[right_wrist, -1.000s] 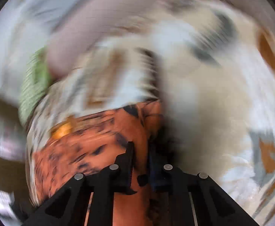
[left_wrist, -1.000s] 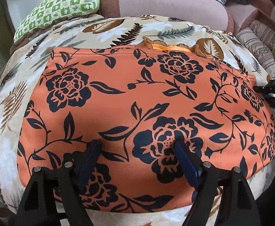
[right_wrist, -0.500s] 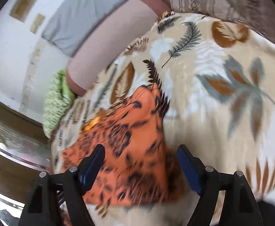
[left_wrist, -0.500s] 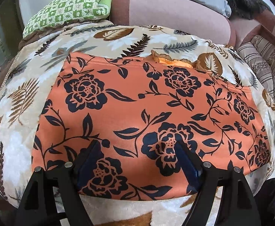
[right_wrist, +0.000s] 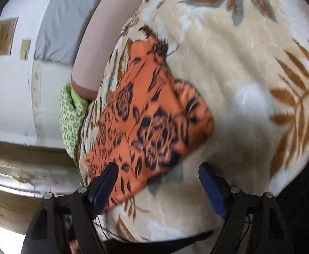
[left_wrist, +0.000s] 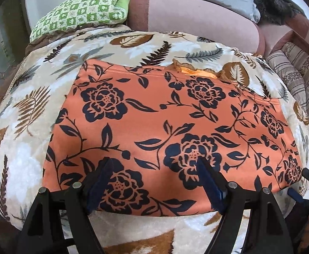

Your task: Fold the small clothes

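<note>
— Where is the garment, and how does it lie?

— The orange flowered cloth (left_wrist: 171, 127) is spread flat on the leaf-patterned blanket (left_wrist: 27, 169), which covers what looks like a sofa seat. Its near edge runs straight, so I judge it already doubled over once; a frilly trim (left_wrist: 194, 72) peeks out at the far edge, which suits a layer lying underneath.

— And the left tongs?

— The left tongs (left_wrist: 154, 182) hang over the near hem with their fingers wide apart, gripping nothing. I'd say they sit there because that hem is the obvious edge to take for the next fold.

— The right ones?

— The right tongs (right_wrist: 158, 184) are spread apart too, empty, at the cloth's right-hand end. One finger (right_wrist: 103, 186) lies over the orange fabric (right_wrist: 150, 122), the other over bare blanket. That straddles the side edge, a sensible stance for pinching the corner.

— Why spread flat at all?

— Thin, slippery-looking fabric folds cleanly only from a smooth sheet. The plush blanket probably holds it from sliding.

— Anything in the way?

— No; the green checked cushion (left_wrist: 82, 14) and pink bolster (left_wrist: 196, 21) sit well behind.
</note>
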`<act>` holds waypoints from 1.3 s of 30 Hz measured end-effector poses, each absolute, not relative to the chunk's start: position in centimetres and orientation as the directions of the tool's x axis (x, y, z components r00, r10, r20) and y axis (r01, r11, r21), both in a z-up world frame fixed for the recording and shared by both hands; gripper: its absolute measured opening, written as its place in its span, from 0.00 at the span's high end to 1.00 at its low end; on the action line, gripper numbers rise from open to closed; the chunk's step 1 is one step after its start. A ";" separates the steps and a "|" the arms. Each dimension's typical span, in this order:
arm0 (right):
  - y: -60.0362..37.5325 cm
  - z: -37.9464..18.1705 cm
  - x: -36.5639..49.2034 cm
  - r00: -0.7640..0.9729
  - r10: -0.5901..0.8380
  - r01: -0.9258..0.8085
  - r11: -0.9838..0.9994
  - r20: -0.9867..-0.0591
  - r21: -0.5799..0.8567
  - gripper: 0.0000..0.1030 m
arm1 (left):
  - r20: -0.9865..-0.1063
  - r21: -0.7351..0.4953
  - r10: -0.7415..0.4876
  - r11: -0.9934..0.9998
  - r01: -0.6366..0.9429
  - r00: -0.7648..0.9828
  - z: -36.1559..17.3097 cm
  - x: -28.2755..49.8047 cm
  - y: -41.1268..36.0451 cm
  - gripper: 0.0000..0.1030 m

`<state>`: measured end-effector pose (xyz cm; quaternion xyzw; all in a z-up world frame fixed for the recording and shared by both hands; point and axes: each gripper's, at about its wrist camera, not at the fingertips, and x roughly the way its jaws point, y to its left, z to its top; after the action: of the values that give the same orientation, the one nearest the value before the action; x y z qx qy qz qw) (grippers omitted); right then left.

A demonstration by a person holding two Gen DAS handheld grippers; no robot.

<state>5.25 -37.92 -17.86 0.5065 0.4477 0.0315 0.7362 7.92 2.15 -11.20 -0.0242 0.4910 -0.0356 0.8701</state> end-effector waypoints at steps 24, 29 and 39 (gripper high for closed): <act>-36.4 -13.5 11.1 0.601 0.440 0.260 0.682 -0.667 0.684 0.87 | -0.896 0.025 -0.013 0.997 0.080 0.444 -13.9 9.7 -0.2 0.46; -36.0 -14.1 12.2 0.563 0.397 0.281 0.733 -0.725 0.620 0.87 | -0.889 0.042 0.007 0.997 0.066 0.459 -14.1 9.7 -0.3 0.35; -30.4 -5.3 13.9 0.627 0.417 0.061 0.816 -0.658 0.575 0.88 | -0.848 -0.127 -0.142 0.990 0.066 0.511 -12.3 8.5 1.8 0.44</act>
<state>13.85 -30.40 -5.29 0.2848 0.4193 0.1039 0.8557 8.50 1.81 -12.31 -0.0389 0.4909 -0.0600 0.8683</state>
